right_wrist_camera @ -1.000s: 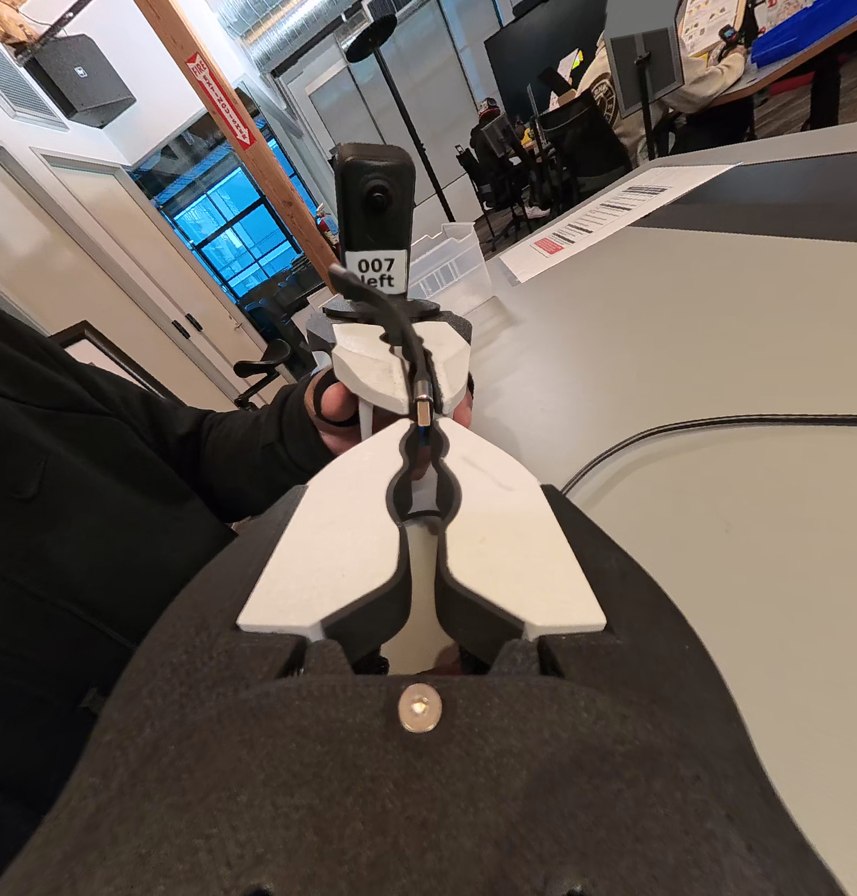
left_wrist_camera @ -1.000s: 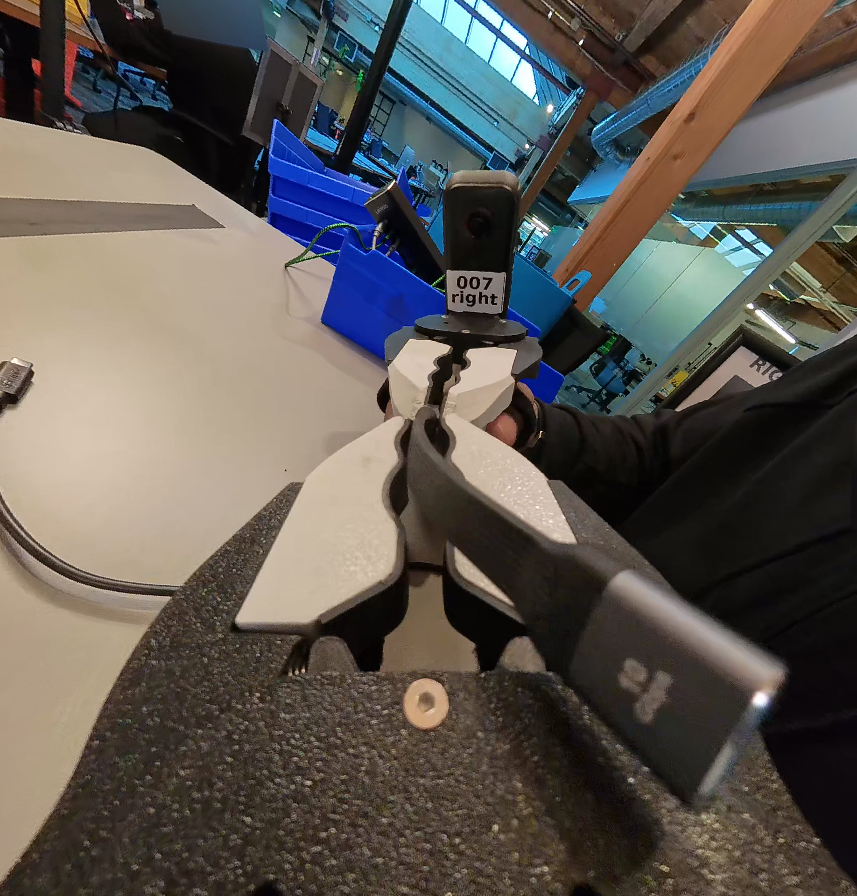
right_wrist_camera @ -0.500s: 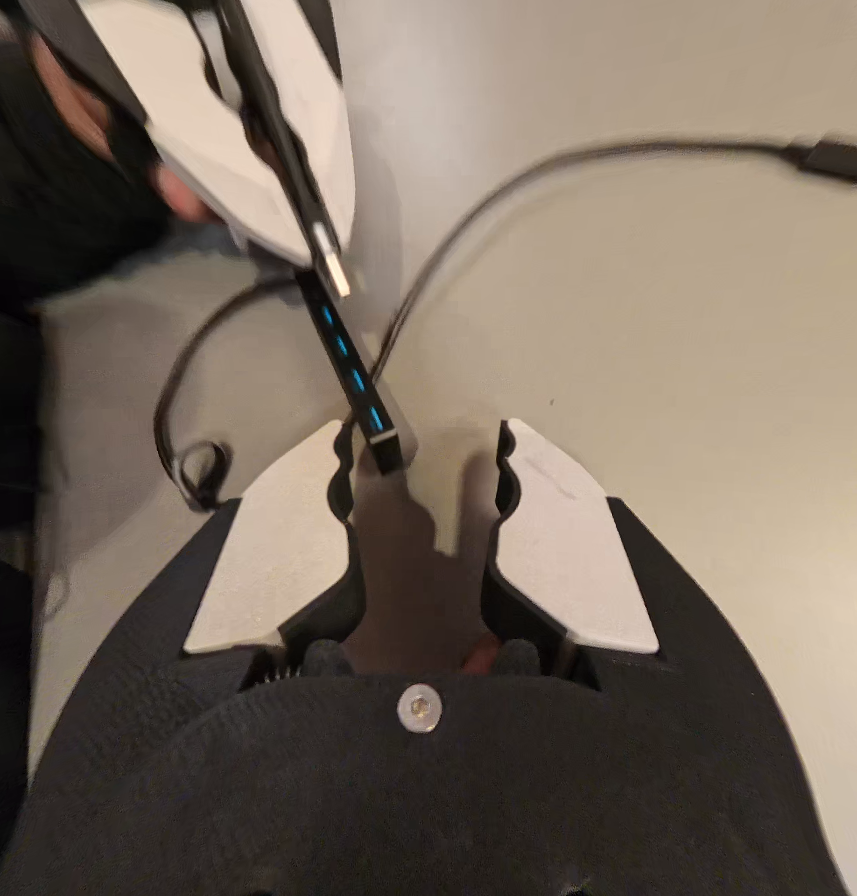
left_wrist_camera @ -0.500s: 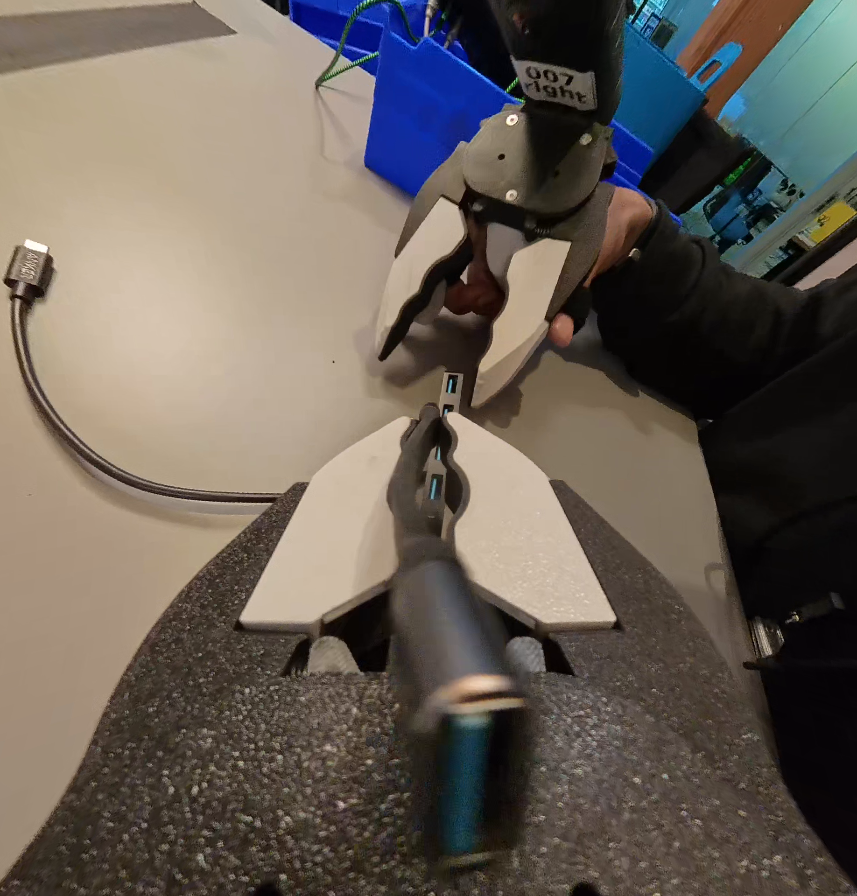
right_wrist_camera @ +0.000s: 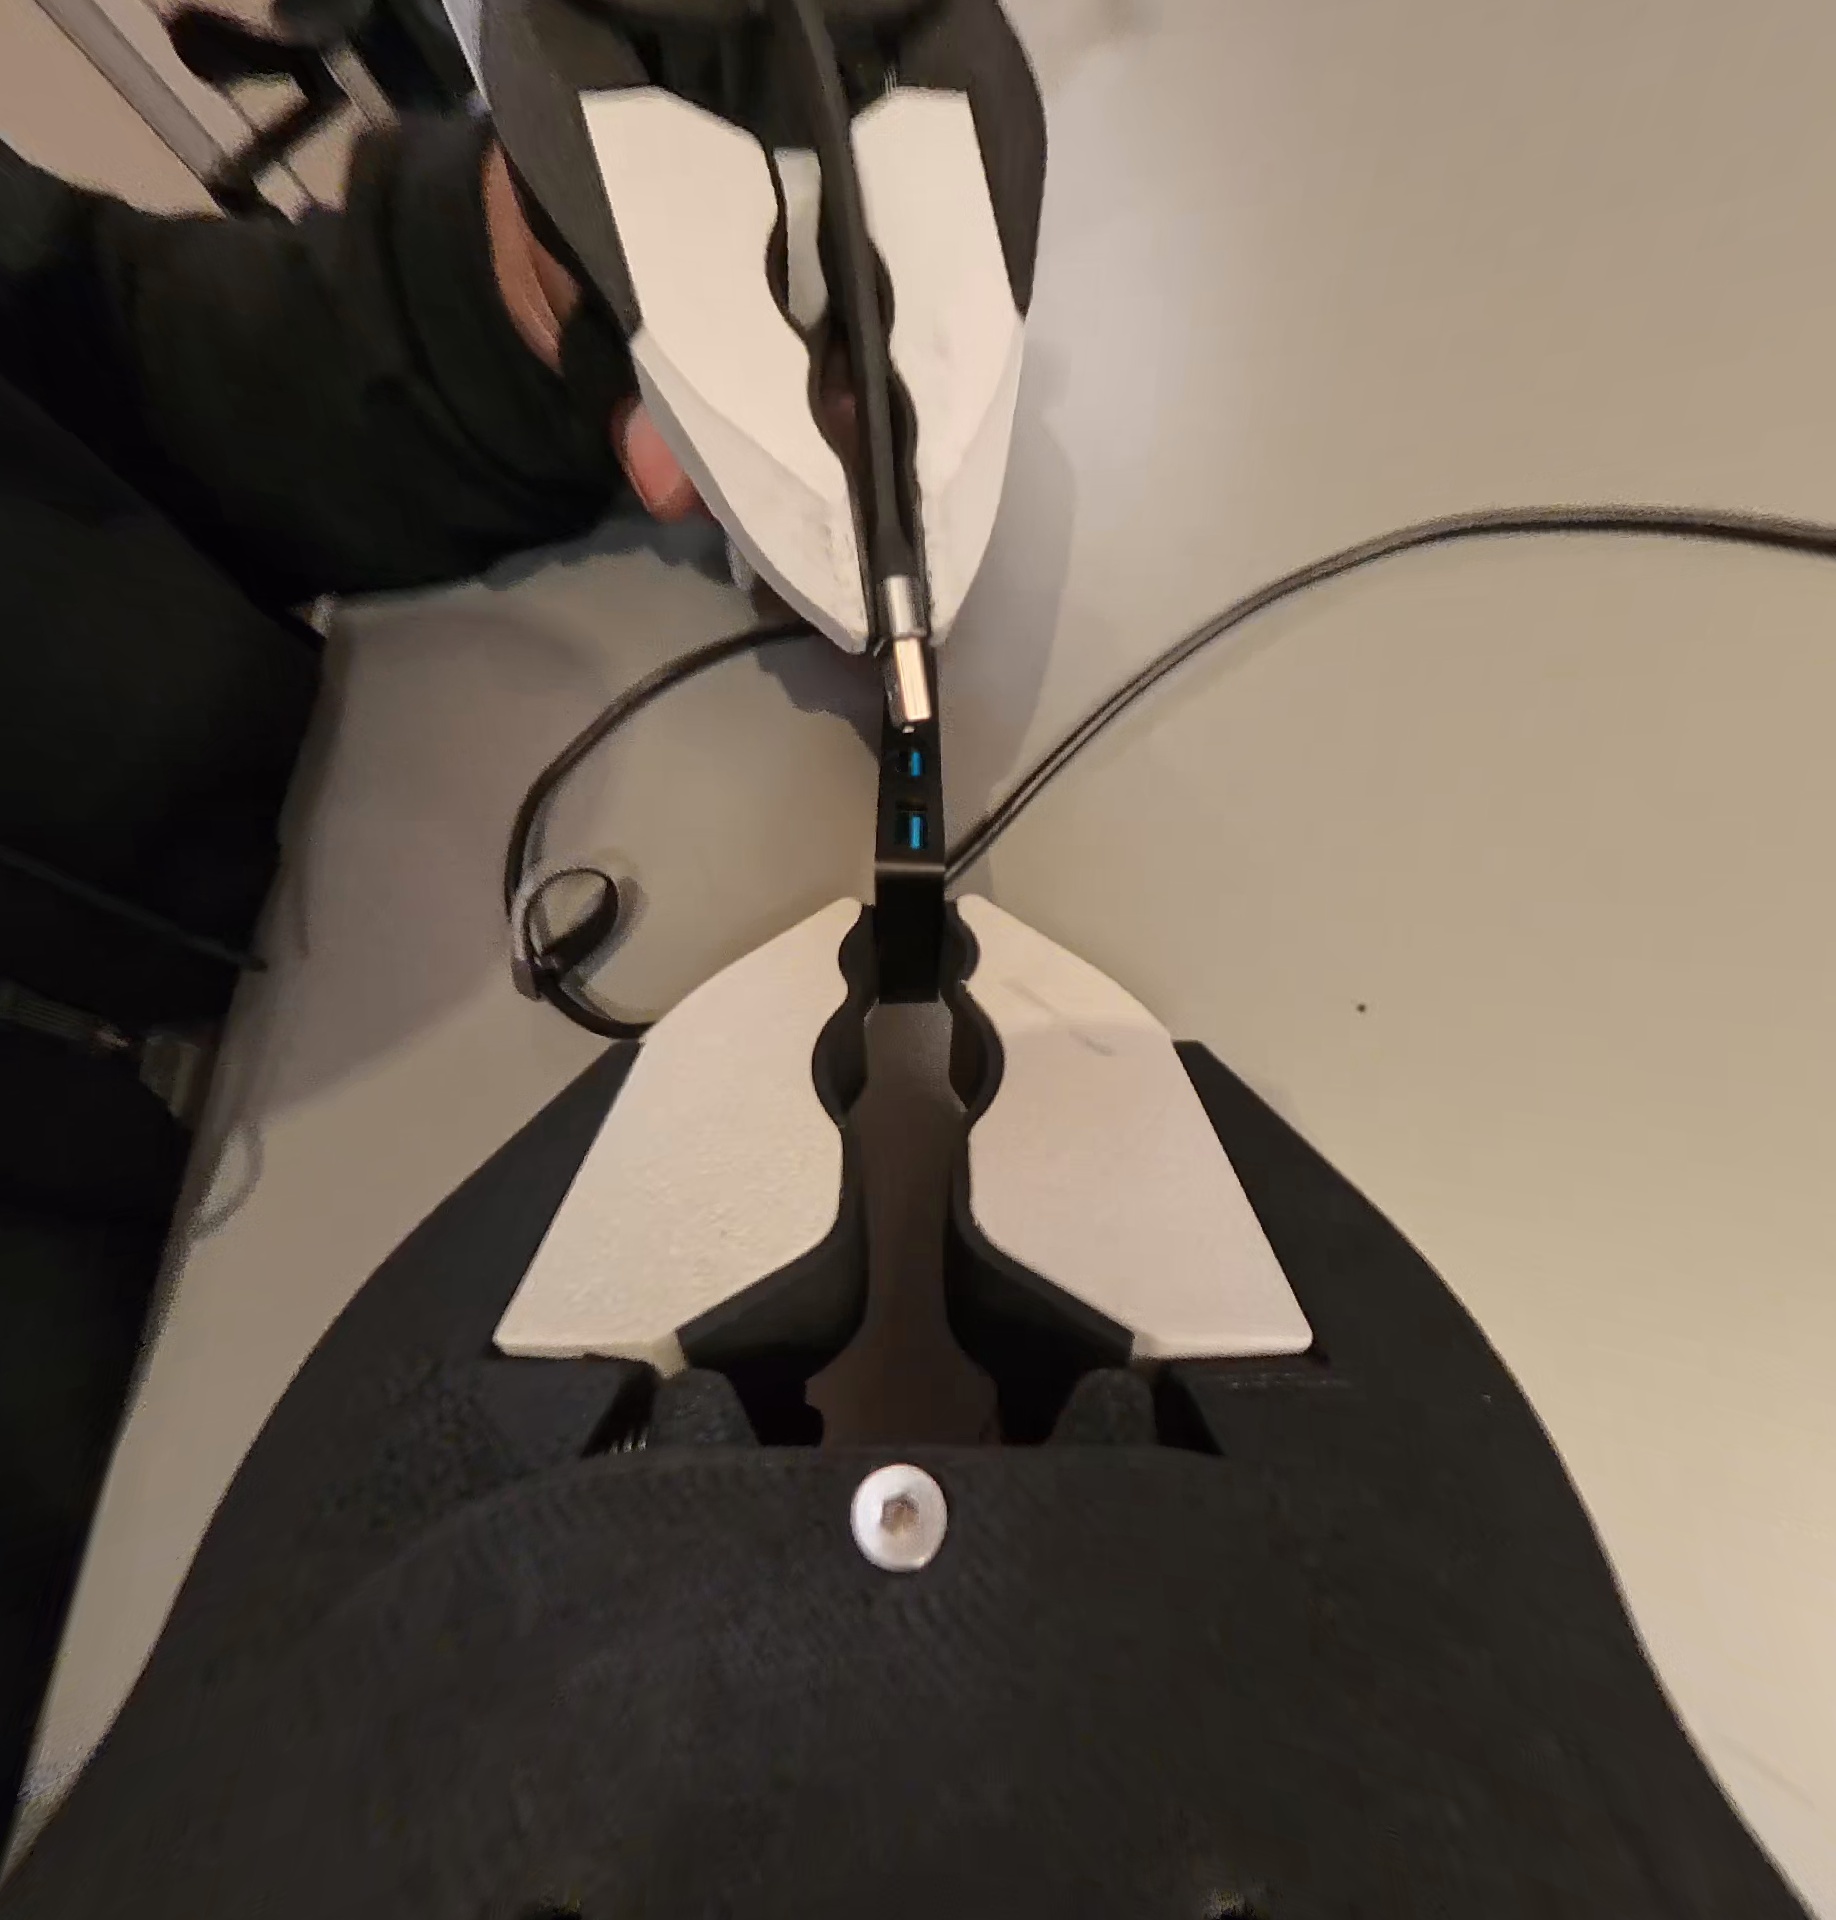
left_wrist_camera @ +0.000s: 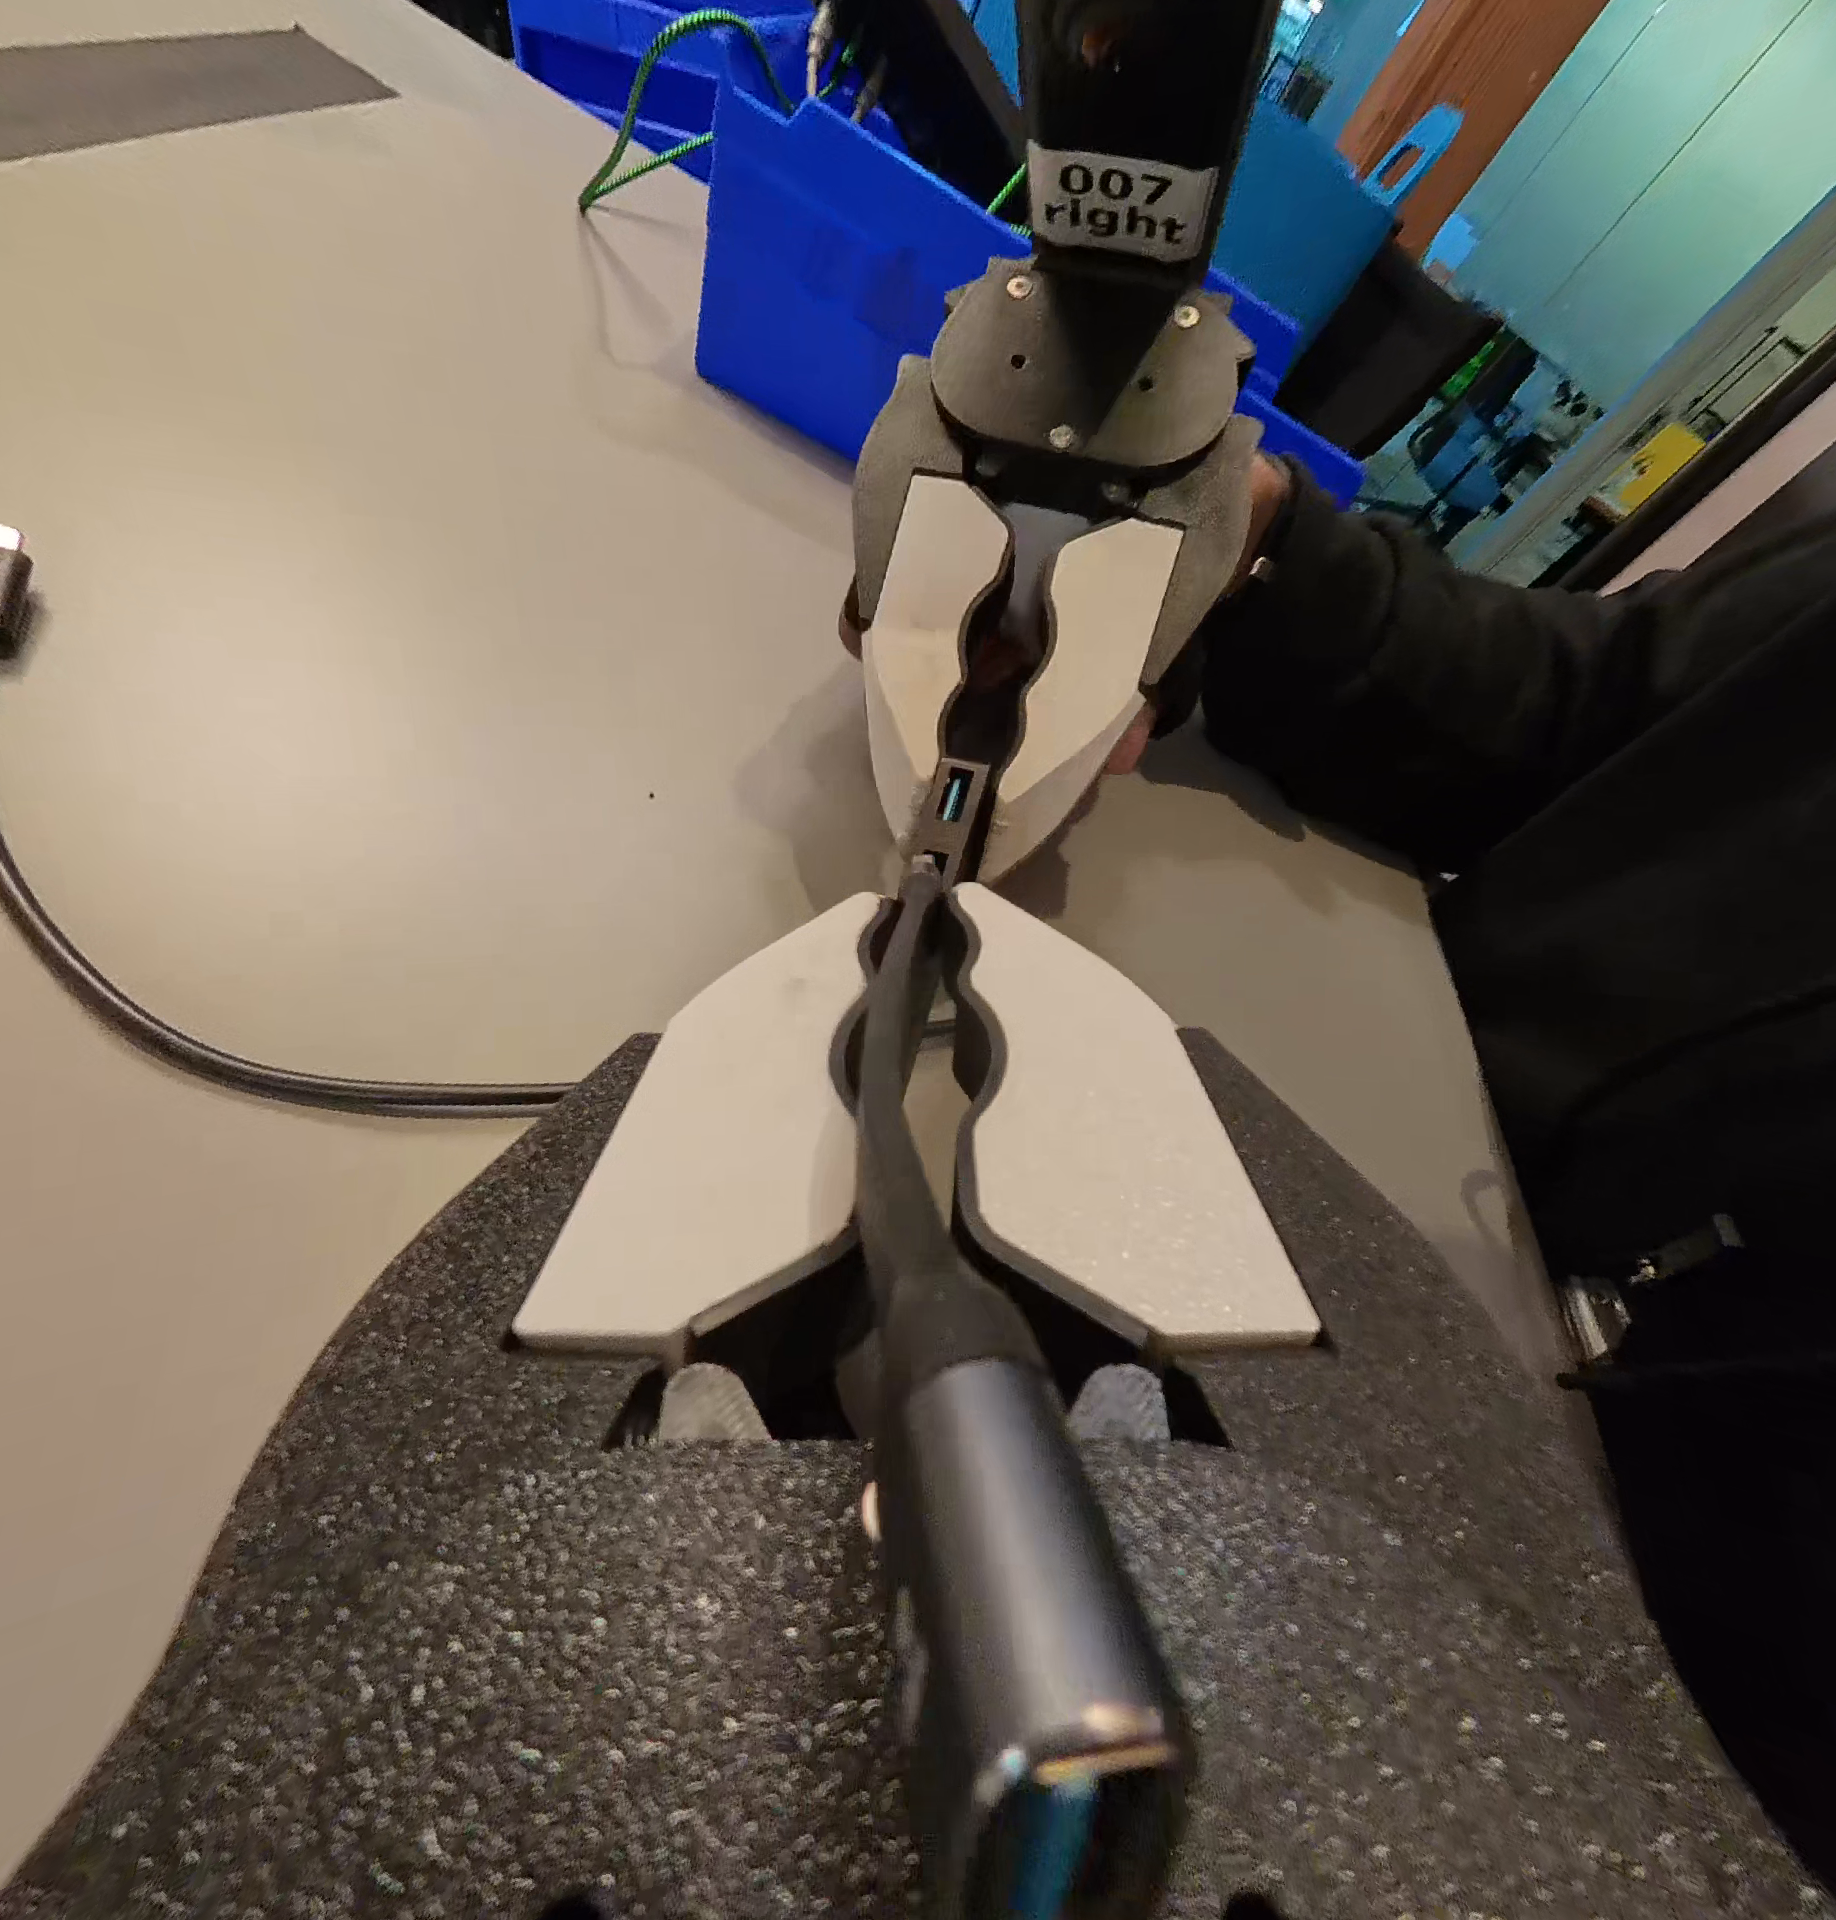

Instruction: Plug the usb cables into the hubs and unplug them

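Hovering plug (right_wrist_camera: 909, 681) — just beside hub (right_wrist_camera: 909, 831)

Workshop: blue storage bins (left_wrist_camera: 841, 260), timber beam (left_wrist_camera: 1433, 104).

A pale grey tabletop (left_wrist_camera: 394, 623) fills most of both views, with a darker grey strip (left_wrist_camera: 145, 94) across its far left corner. Blue bins (left_wrist_camera: 831, 270) stand at its far edge, a green cord (left_wrist_camera: 644, 135) trailing from them. Behind them are a reddish-brown post (left_wrist_camera: 1454, 94) and pale teal walls (left_wrist_camera: 1662, 156).
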Demonstrator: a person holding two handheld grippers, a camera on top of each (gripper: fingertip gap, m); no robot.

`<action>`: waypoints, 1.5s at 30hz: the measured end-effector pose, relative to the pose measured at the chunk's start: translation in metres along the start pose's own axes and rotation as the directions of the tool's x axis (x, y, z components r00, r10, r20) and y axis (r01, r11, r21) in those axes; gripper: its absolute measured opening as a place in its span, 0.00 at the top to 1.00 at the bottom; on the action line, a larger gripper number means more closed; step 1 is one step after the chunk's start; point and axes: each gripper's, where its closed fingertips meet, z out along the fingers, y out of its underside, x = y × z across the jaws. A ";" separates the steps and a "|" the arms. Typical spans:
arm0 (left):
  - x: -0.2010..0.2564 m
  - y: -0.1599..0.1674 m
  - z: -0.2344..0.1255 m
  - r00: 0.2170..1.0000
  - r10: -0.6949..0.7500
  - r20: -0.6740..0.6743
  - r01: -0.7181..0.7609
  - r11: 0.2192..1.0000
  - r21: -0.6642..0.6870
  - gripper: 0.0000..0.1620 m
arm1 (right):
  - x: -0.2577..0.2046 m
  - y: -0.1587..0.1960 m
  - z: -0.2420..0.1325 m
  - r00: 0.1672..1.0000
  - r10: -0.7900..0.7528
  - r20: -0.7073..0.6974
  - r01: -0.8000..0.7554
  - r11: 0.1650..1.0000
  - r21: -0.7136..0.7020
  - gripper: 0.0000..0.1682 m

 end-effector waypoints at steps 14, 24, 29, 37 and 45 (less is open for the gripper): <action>0.016 -0.016 -0.012 0.997 0.025 -0.069 -0.018 0.996 0.090 0.96 | -0.013 -0.053 -0.017 0.995 0.018 0.103 -0.050 0.948 0.316 0.94; 0.009 -0.004 -0.009 0.997 -0.056 -0.060 0.060 0.996 0.064 0.95 | -0.006 -0.045 0.001 0.992 0.110 0.059 -0.121 0.964 0.236 0.93; 0.015 0.008 0.002 0.986 -0.124 -0.113 0.125 0.992 0.005 0.96 | -0.018 -0.018 0.023 0.985 0.145 0.098 -0.149 0.988 0.037 0.90; 0.026 0.013 0.007 0.984 -0.097 -0.148 0.091 0.995 -0.046 0.96 | -0.030 -0.009 0.018 0.971 0.162 0.176 -0.160 0.987 -0.027 0.93; 0.028 0.016 0.007 0.980 -0.108 -0.165 0.098 0.993 -0.065 0.96 | -0.039 0.018 0.018 0.963 0.182 0.200 -0.151 0.975 -0.160 0.90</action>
